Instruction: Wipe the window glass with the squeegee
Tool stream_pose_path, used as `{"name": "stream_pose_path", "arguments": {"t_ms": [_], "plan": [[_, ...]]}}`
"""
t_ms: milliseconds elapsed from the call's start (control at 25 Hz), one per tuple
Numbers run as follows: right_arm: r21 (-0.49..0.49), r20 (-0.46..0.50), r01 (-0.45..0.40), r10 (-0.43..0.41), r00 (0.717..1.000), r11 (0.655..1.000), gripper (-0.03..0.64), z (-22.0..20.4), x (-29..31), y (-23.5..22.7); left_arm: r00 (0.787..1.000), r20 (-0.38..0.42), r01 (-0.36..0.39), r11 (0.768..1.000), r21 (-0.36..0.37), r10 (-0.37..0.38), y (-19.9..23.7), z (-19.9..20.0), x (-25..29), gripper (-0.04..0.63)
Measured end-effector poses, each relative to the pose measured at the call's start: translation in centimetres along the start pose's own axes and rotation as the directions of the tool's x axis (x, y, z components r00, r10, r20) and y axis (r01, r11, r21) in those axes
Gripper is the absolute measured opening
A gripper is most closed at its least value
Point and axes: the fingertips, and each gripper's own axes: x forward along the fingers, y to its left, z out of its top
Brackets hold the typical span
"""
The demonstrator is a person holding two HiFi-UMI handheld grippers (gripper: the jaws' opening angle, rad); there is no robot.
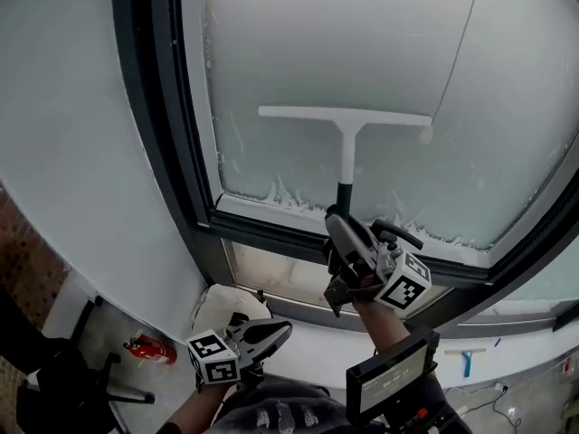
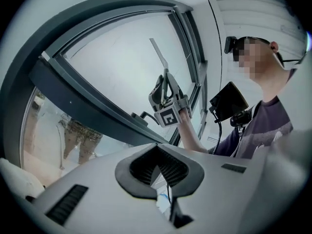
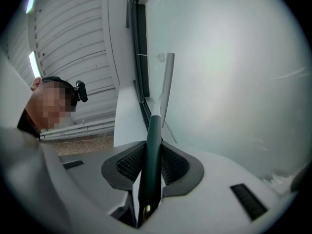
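A white T-shaped squeegee lies flat against the frosted window glass, blade level, about mid-height on the pane. My right gripper is shut on its dark green handle just above the lower frame. In the right gripper view the handle runs up between the pads to the white blade. Low beside the person's body, my left gripper hangs shut and holds nothing. Its own view looks up at the right gripper and the squeegee.
Soap foam clings along the pane's bottom edge. A dark window frame borders the glass at left and below. On the sill lies a small blue tool. A red object and a black chair stand on the floor at lower left.
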Motion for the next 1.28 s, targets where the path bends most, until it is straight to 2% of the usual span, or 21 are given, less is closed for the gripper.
{"name": "stream_pose_path", "arguments": {"t_ms": [200,360,640,880,1280], "plan": [[-0.124,0.075,-0.016,0.025,0.997,0.992,0.097,1.1,8.6,1.1,0.989,-0.077,0.132,0.991,0.036,-0.129,1.7,2.1,-3.4,0.005],[-0.152,0.131,-0.024,0.044,0.990,0.988,0.097,3.1,14.3,1.4,0.978,-0.081,0.196,0.979,0.047,-0.192,2.4,3.9,-5.5,0.005],[-0.220,0.146,-0.022,0.055,0.988,0.975,0.097,6.3,21.0,1.2,0.981,-0.051,0.192,0.980,0.054,-0.189,4.0,5.3,-8.0,0.005],[-0.175,0.132,-0.019,0.043,0.990,0.984,0.097,6.5,23.8,-0.4,0.981,-0.043,0.193,0.979,0.064,-0.190,5.0,6.1,-8.4,0.005],[-0.124,0.067,-0.056,0.065,0.996,0.991,0.097,5.8,23.5,-0.4,0.984,-0.043,0.172,0.985,0.031,-0.171,6.0,5.9,-8.4,0.005]]}}
